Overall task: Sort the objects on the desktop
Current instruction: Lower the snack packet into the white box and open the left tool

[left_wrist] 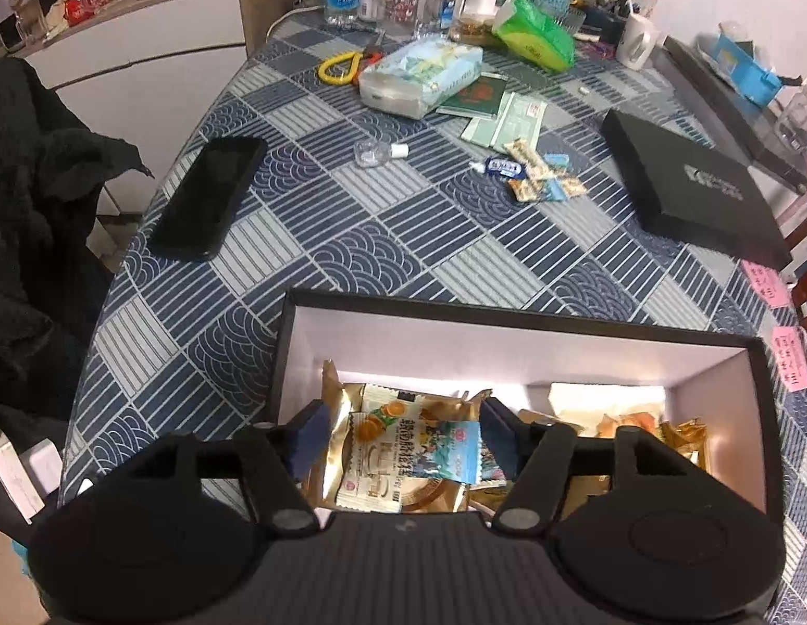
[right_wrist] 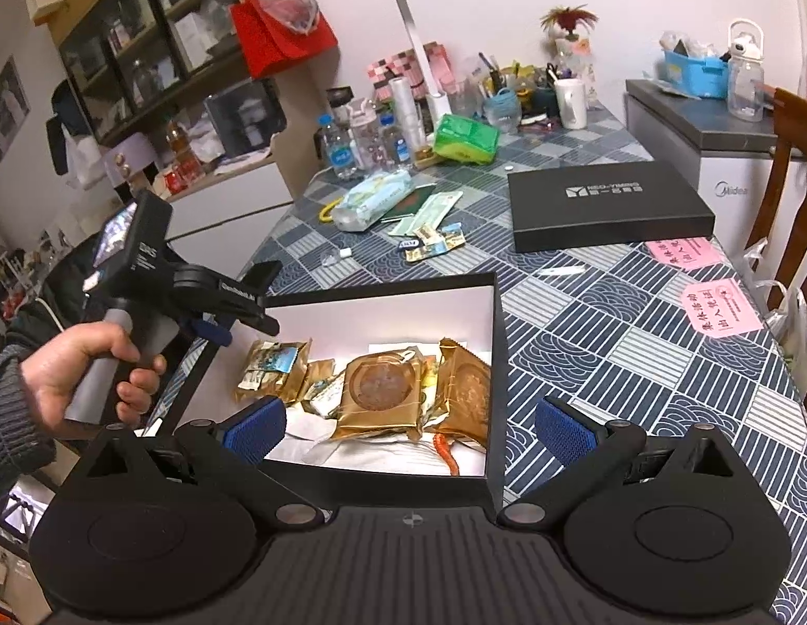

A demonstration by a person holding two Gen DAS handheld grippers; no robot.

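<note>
An open black box (left_wrist: 507,320) with a white inside stands at the table's near edge and holds gold-wrapped cakes (right_wrist: 382,390) and small snack packets (left_wrist: 382,448). My left gripper (left_wrist: 406,432) hangs over the box's left end, open, its blue pads apart on either side of the packets lying below. In the right wrist view a hand holds that left gripper (right_wrist: 247,307) above the box (right_wrist: 377,281). My right gripper (right_wrist: 411,427) is wide open and empty over the box's near wall. More small snack packets (left_wrist: 538,172) lie in a loose pile mid-table.
A black lid (left_wrist: 690,187) lies at the right, a dark phone (left_wrist: 210,198) at the left, and a small clear bottle (left_wrist: 374,152) mid-table. A tissue pack (left_wrist: 419,75), cards, bottles and cups crowd the far end. Pink notes (right_wrist: 721,310) sit on the right edge.
</note>
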